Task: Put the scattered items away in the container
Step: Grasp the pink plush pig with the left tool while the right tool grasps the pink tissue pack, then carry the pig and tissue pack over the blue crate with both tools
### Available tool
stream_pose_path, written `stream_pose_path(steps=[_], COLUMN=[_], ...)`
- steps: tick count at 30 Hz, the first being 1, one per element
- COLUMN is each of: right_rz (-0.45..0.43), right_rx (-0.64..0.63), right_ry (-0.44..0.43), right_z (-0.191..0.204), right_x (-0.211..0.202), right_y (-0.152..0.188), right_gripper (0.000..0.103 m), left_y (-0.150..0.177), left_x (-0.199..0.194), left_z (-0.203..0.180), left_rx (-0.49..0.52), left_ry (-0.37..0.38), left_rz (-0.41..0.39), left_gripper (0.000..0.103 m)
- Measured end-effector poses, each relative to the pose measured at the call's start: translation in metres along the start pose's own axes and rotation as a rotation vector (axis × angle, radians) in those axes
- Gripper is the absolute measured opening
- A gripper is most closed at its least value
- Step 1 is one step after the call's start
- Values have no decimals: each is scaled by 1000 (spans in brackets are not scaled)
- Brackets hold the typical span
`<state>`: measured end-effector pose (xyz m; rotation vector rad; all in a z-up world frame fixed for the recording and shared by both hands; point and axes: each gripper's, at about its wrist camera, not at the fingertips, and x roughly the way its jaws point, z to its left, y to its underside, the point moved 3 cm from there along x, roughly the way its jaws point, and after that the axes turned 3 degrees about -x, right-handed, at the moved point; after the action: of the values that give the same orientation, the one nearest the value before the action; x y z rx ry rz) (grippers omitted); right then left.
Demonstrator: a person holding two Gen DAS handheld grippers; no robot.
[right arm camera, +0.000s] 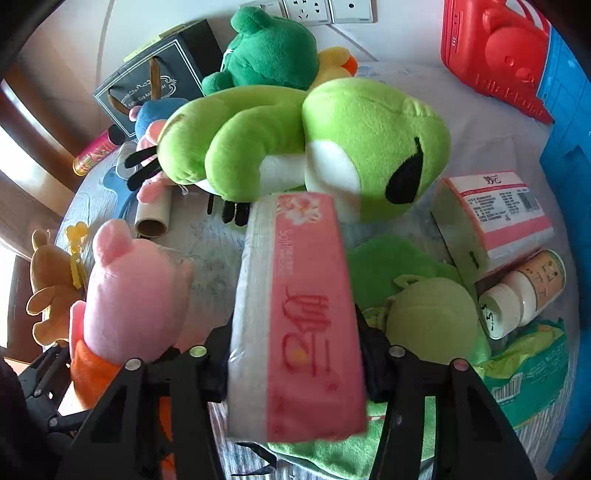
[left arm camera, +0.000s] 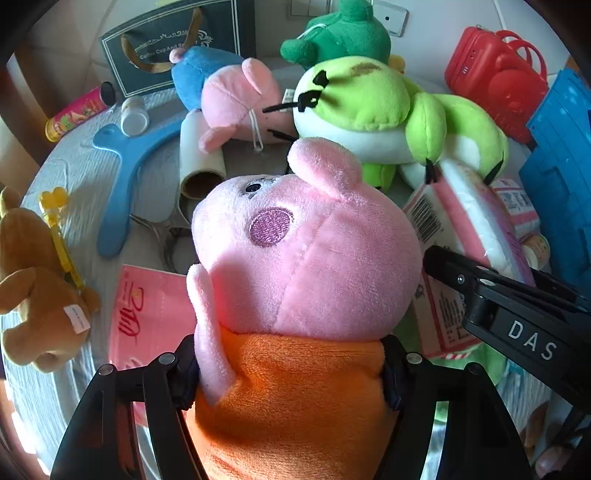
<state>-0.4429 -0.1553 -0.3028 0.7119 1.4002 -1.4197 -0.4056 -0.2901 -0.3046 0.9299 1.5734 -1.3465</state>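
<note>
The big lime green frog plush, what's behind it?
Behind the lime green frog plush sit a dark green frog plush and part of a yellow duck plush, whose body is hidden.

white wall sockets, pale quilted cloth, wooden frame

the dark gift bag carries white lettering, partly legible as "coffee cup and s…". right of the bag and nearer the camera, the right gripper body reads "das". the red case, far right of the bag, bears raised lettering too blurred to read. tissue pack print is illegible.
</note>
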Motion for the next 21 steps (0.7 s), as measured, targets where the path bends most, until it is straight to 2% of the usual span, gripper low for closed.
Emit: stream_pose_path(steps=[3,8,11,16,21], right_rz=[-9,-45,-59,-137,-233], right_rx=[-21,-91,-109,-148,-222], right_ry=[-4,42,25,1,4], right_z=[2,-1,0,-3,-7], right_x=[-12,-28,-36,-73,-120], right_y=[7,26,32,36,36], right_gripper=[51,51,51,51,51], left_y=[2,21,31,46,59], left_x=[-17,-38,-47,-72,-110], left_z=[-2,3,5,2,-13], left_rx=[-8,-30,-46,-83,-118], left_ry=[-11,-25,-45,-77,-105], left_rz=[-52,-93,-110,-157,-236], left_gripper=[71,71,71,71,71])
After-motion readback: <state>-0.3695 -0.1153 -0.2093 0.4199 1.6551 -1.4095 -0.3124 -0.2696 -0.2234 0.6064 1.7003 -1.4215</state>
